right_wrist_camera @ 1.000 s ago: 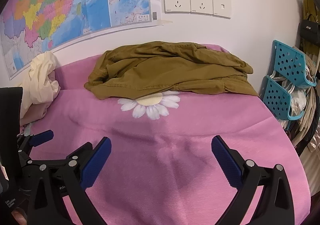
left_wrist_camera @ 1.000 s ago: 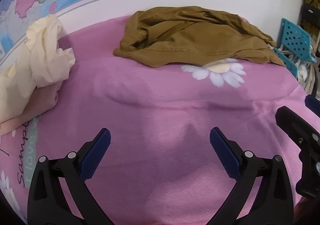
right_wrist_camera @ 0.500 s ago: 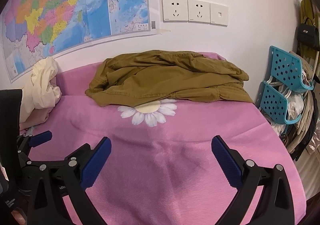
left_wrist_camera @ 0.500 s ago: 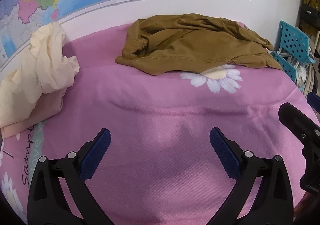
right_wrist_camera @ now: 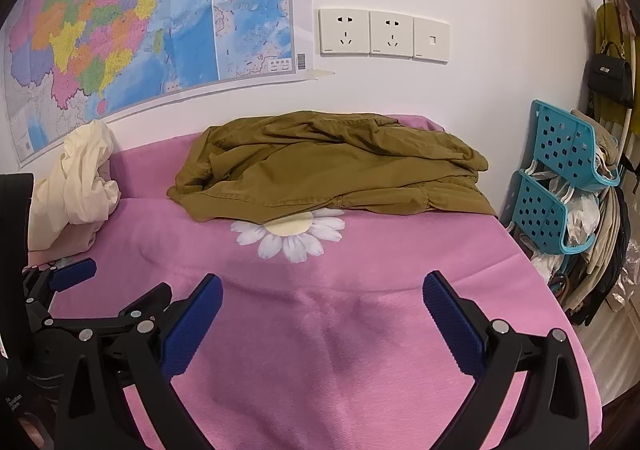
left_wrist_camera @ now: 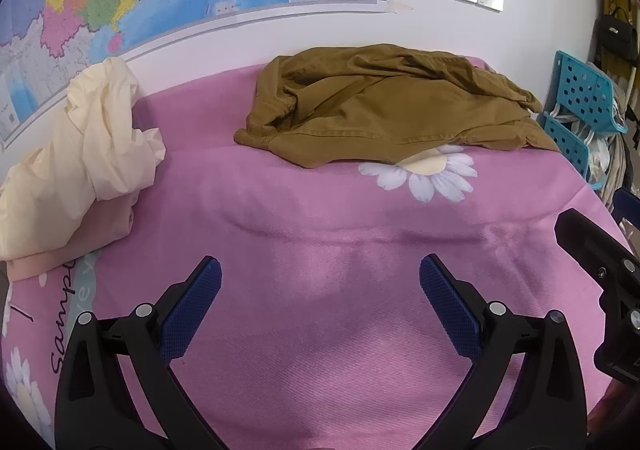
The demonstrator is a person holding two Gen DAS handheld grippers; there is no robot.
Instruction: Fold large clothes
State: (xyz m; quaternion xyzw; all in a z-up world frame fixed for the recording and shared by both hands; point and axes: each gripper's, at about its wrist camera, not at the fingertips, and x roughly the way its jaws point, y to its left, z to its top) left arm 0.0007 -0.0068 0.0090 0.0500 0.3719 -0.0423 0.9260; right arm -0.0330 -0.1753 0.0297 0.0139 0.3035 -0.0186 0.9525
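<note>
A bed covered in a pink daisy-print sheet (right_wrist_camera: 360,330) stands against a white wall with a colourful map (right_wrist_camera: 140,21). A crumpled olive-brown garment (right_wrist_camera: 320,165) lies at the far side of the bed, by the wall. A cream garment (left_wrist_camera: 80,153) is bunched at the far left. Nearer, the left gripper (left_wrist_camera: 320,302) and right gripper (right_wrist_camera: 322,316) hover side by side, each spread wide and holding nothing.

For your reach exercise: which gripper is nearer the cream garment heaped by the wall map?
Left. The left gripper hovers just right of the cream garment; the right gripper is further right, beyond the left one.
</note>
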